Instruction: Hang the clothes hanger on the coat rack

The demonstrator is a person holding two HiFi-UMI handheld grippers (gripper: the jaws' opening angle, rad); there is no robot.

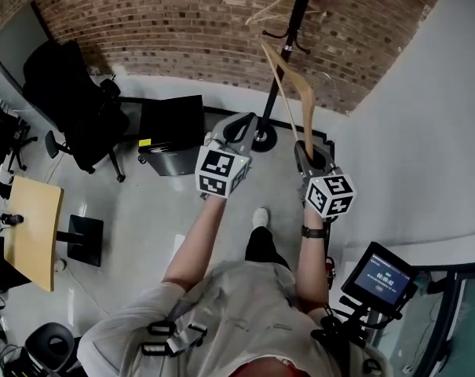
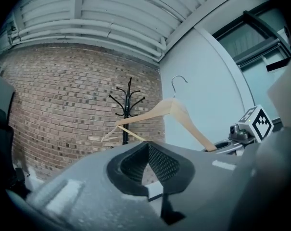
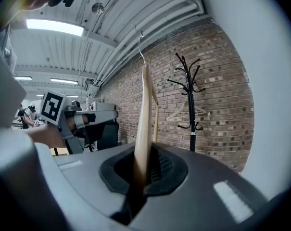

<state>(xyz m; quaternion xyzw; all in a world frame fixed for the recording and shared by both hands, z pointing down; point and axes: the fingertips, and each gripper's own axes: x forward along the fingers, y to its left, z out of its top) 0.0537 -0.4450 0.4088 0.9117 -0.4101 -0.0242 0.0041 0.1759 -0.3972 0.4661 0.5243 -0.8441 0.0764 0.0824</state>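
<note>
Currently two grippers are in view, both held out in front of the person, toward a brick wall (image 1: 182, 22). Right gripper (image 3: 145, 170) has its jaws pinched on the lower end of one arm of a wooden hanger (image 3: 144, 114). The hanger stands up out of the jaws with its metal hook at the top. Left gripper (image 2: 147, 150) has its pads pressed together with nothing between them, and it sits beside the right gripper without touching the hanger. One rack (image 1: 288, 45), a black pole with curved hooks, stands against the wall ahead of the grippers. In the right gripper view the held hanger is apart from the rack and to its left, not on any hook. A second hanger (image 1: 272, 10), also pale wood, hangs on the rack, so that makes two hangers: one held and one hung. Other things on the floor: one black chair (image 1: 72, 100) at left, one black cabinet (image 1: 172, 128) beside it, and one wooden table (image 1: 33, 226) at far left. One small screen (image 1: 382, 277) sits at lower right, near the person's right elbow.
</note>
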